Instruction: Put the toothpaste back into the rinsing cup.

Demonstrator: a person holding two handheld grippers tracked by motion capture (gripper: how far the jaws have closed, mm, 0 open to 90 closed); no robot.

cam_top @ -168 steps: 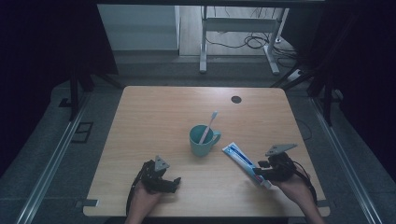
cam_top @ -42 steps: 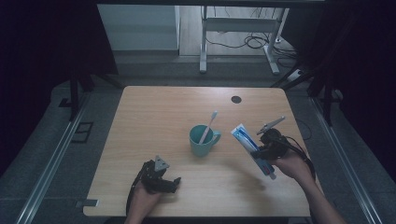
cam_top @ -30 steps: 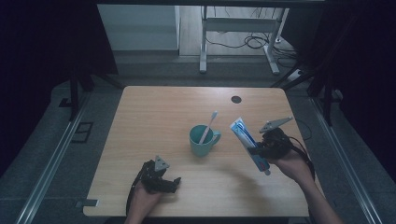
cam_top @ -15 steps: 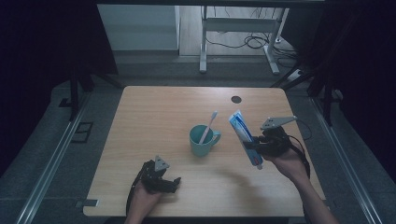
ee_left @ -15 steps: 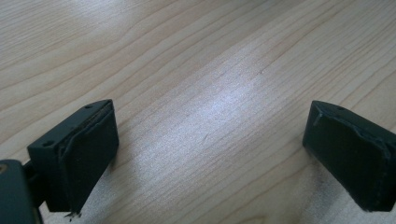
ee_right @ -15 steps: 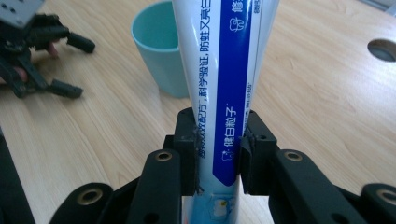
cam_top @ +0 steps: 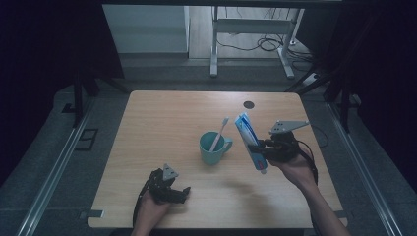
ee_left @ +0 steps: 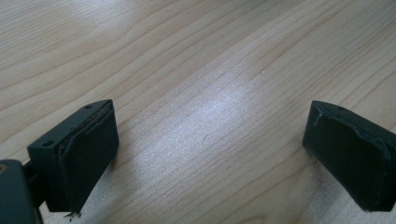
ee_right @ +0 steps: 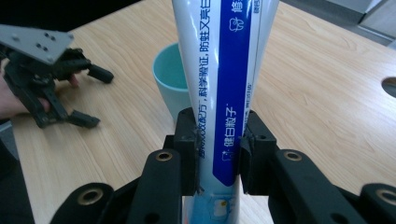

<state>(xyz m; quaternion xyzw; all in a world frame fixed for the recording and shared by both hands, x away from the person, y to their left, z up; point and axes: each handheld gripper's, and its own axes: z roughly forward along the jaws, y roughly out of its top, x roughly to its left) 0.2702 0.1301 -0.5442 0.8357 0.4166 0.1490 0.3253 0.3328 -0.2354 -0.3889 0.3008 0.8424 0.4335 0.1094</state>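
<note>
High view: your right tongs (cam_top: 259, 147) hold the toothpaste tube (cam_top: 250, 140) up off the bench (cam_top: 162, 118), near its right edge.
Tube: squeezed between both pads, just beside the green cup (cam_top: 213, 147).
Cup: has a toothbrush (cam_top: 219, 134) inside.
Left tongs (cam_top: 183, 193): wide open, holding nothing, near the front edge.

One toothpaste tube (cam_top: 249, 140), one cup (cam_top: 213, 147), one toothbrush (cam_top: 219, 132) — seemingly.

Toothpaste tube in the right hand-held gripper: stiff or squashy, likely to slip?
The toothpaste tube looks soft: the right hand-held gripper pinches its lower body, so it may dent. Its glossy skin could slide. Held aloft without drooping, it probably keeps its shape.
</note>
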